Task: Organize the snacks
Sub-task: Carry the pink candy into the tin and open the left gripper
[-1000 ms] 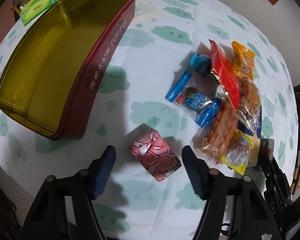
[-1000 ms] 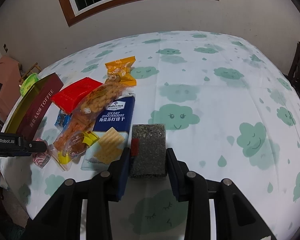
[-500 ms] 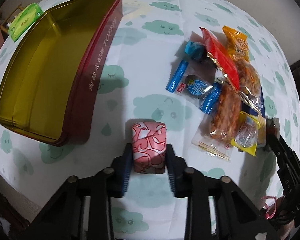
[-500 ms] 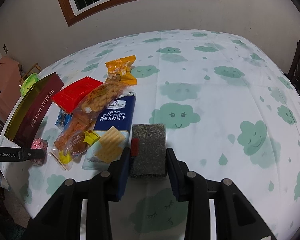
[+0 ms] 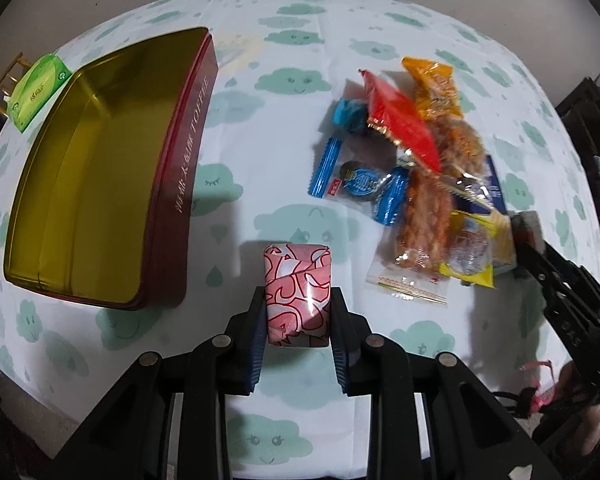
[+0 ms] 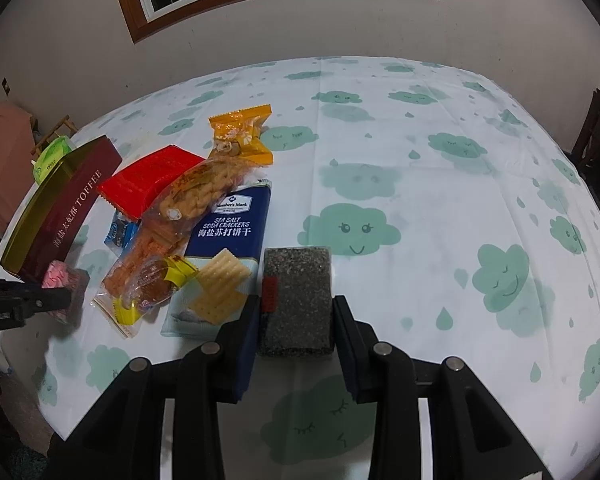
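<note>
We find the left gripper (image 5: 298, 312) clamped on a pink patterned snack packet (image 5: 298, 294), both pads pressed against its sides. The packet sits just right of the open toffee tin (image 5: 100, 184), near the tin's lower right corner; whether it is off the cloud-print tablecloth (image 5: 260, 80) we cannot tell. We note the right gripper (image 6: 296, 320) pinching a dark speckled snack block (image 6: 296, 300), well to the right of the tin. Between the tin and that block lies the loose snack pile: a red packet (image 6: 152, 180), an orange packet (image 6: 242, 134), a blue cracker pack (image 6: 228, 232). A green tissue pack (image 5: 36, 92) sits just beyond the tin's far left side.
</note>
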Available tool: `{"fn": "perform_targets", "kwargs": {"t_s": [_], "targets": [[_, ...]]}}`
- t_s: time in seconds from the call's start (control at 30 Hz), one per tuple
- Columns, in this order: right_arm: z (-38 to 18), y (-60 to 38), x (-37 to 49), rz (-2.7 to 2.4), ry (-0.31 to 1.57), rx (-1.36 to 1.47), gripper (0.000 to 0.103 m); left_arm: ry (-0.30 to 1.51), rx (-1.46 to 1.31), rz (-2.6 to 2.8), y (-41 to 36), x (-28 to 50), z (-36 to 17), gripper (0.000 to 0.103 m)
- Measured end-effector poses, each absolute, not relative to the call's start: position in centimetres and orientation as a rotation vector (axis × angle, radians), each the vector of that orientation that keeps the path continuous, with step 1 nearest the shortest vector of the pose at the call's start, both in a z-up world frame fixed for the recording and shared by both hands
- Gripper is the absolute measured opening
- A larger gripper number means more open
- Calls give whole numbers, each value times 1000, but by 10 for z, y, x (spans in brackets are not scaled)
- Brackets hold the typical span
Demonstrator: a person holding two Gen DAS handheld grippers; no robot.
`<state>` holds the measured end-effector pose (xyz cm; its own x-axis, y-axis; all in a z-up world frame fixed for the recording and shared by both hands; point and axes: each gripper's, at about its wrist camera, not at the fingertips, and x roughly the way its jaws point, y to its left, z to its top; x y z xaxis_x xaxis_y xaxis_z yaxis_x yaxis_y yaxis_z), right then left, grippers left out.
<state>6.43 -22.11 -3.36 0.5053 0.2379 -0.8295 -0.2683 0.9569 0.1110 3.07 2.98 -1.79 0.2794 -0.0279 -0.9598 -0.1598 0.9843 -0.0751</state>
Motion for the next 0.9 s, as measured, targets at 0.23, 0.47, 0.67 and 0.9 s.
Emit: {"fn": "perform_targets", "kwargs": {"t_s": [0.23,0.47,0.67,0.9], "targets": [[-32,-214,66,282,1019,-75,36,1224,-127,55,49,23,9,25],[-36,-210,71,252,1061,-88,36,1165,-86,128,106,24,25,25],[-36,-207,72,223,1072,-94,36,1183,-52,204,164,30,13,25],[-34,-207,72,173,1076,-77,36,1247,-50,237,206,39,-17,25]]}}
